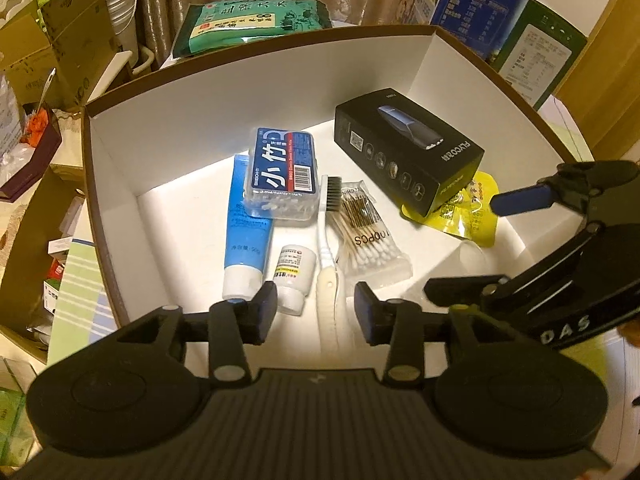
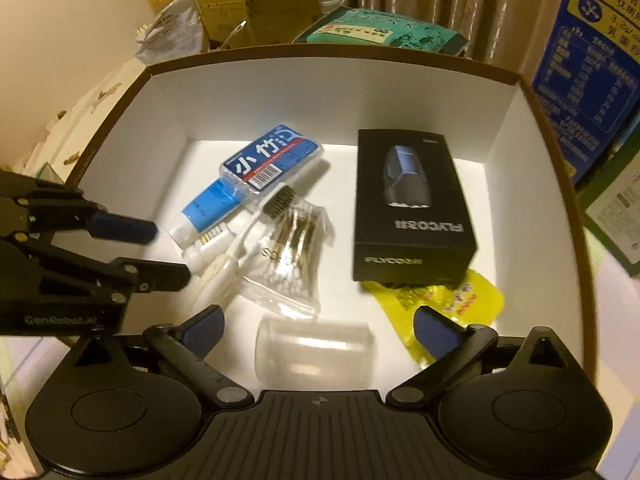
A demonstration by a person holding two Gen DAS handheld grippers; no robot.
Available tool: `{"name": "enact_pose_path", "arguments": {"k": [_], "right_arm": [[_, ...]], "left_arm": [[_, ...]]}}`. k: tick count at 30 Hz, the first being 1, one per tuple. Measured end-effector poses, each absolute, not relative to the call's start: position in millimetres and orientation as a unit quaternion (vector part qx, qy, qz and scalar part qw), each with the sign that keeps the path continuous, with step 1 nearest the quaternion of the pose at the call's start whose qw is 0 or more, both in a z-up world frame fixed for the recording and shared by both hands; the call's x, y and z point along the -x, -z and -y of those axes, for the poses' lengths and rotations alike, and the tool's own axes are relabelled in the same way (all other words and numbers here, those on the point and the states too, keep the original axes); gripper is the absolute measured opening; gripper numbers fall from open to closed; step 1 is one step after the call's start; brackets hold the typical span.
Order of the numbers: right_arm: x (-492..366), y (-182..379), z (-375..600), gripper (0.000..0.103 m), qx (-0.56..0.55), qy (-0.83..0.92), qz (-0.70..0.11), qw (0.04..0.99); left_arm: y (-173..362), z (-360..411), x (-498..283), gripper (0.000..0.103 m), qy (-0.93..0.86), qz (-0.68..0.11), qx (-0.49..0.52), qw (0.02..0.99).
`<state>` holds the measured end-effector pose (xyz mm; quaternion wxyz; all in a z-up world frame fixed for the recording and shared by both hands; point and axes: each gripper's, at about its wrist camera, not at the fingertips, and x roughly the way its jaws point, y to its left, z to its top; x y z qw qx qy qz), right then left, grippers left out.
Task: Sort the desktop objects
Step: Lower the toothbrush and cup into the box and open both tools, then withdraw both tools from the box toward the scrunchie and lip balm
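Note:
A white-lined box [image 1: 120, 184] [image 2: 168, 100] holds a blue tube [image 1: 246, 240], a floss pick case [image 1: 284, 172], a small white bottle [image 1: 292, 276], a toothbrush [image 1: 326, 248], a bag of cotton swabs [image 1: 370, 236], a black shaver carton [image 1: 408, 156] [image 2: 412, 208] and a yellow pouch [image 2: 460, 300]. My left gripper [image 1: 316, 308] [image 2: 170, 252] hangs open over the toothbrush handle, its pads clear of it. My right gripper [image 2: 320, 326] [image 1: 462, 246] stands wide open. A clear plastic cup [image 2: 316, 350] lies on its side between the jaws, untouched.
A green packet [image 1: 256, 20] lies behind the box by the curtain. Blue and green cartons [image 1: 492, 4] stand at the back right. Cardboard boxes [image 1: 60, 40] and clutter crowd the left side. The box walls rise high around the items.

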<state>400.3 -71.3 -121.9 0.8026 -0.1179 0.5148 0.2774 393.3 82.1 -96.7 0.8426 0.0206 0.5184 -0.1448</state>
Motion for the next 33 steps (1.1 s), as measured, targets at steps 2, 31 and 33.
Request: {"name": "enact_pose_path", "arguments": {"k": [2,31,33], "right_arm": [[-397.4,119.9,76.7,0.101,0.12,-0.275,-0.515,0.803],[-344.3,63.6,100.0,0.101,0.074,-0.279,-0.457,0.842],[-338.1,60.4,101.2,0.101,0.071,-0.281,-0.453,0.843]], "left_arm": [[95.1,-81.6,-391.1,0.046,0.141,-0.517,-0.027,0.844],[38.7,-71.9,-336.8,0.066,0.126,-0.476,-0.034,0.87],[34.1,-72.3,-331.7,0.066,0.125,-0.473,-0.032,0.872]]}}
